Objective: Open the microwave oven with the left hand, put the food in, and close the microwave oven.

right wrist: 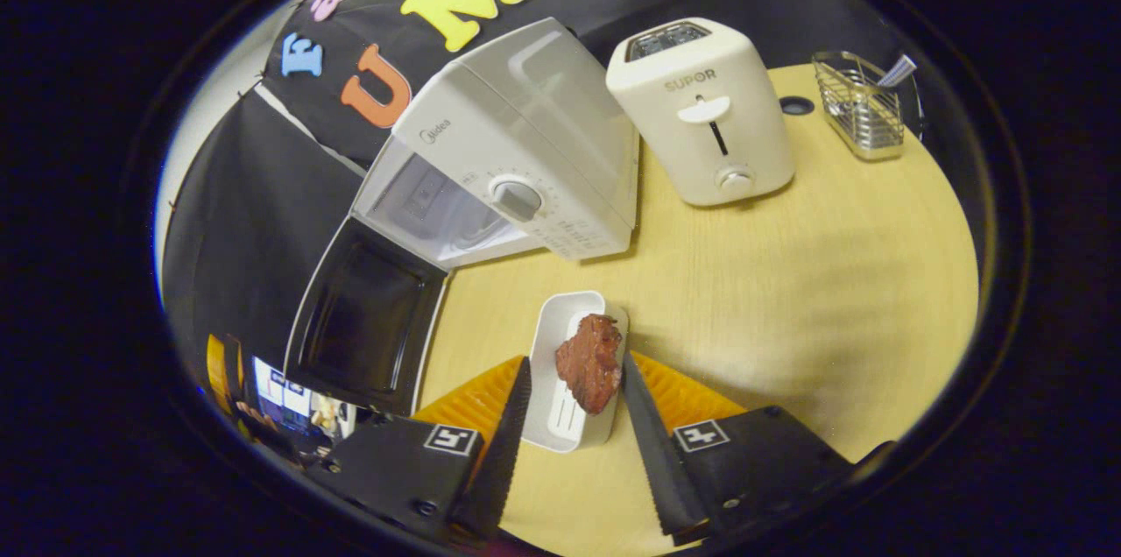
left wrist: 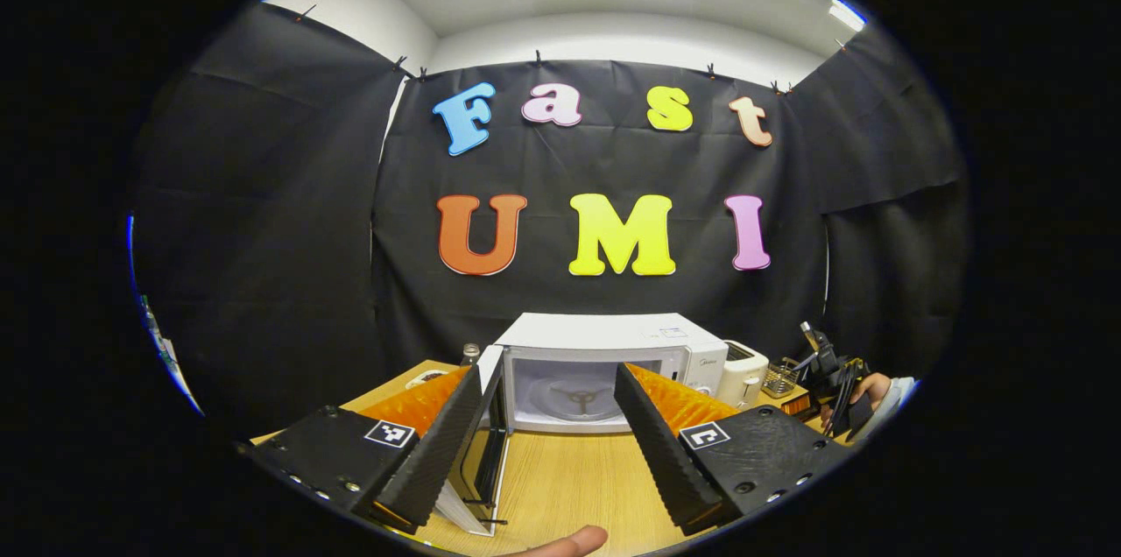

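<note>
Two fingers of the left gripper [left wrist: 547, 430] stand wide apart in the left gripper view, released and holding nothing. Beyond them the microwave oven [left wrist: 604, 369] sits on the wooden counter [left wrist: 569, 487] against the far cloth wall. Its door [left wrist: 486, 443] is swung open to the left, and the cavity with its glass turntable [left wrist: 578, 399] is exposed. A toaster [left wrist: 743, 373] stands just right of the oven, and a wire basket [left wrist: 779, 380] lies further right. At the far right a hand [left wrist: 863, 391] holds the other gripper above the counter. A fingertip [left wrist: 569, 542] shows at the near edge.

In the right gripper view, the right gripper [right wrist: 569, 426] is spread around a white tray [right wrist: 565, 369] that rests on the counter [right wrist: 788, 277]. A piece of brown meat [right wrist: 591, 362] lies on the tray. The right finger is touching or nearly touching the meat and the tray's edge; the left finger stands just beside the tray. Whether the fingers press on the tray cannot be told. The microwave oven [right wrist: 517, 154] stands far left of the tray with its door [right wrist: 363, 325] hanging open. The toaster [right wrist: 701, 115] stands to the right of the oven, and the wire basket [right wrist: 858, 106] sits at the far right corner.
</note>
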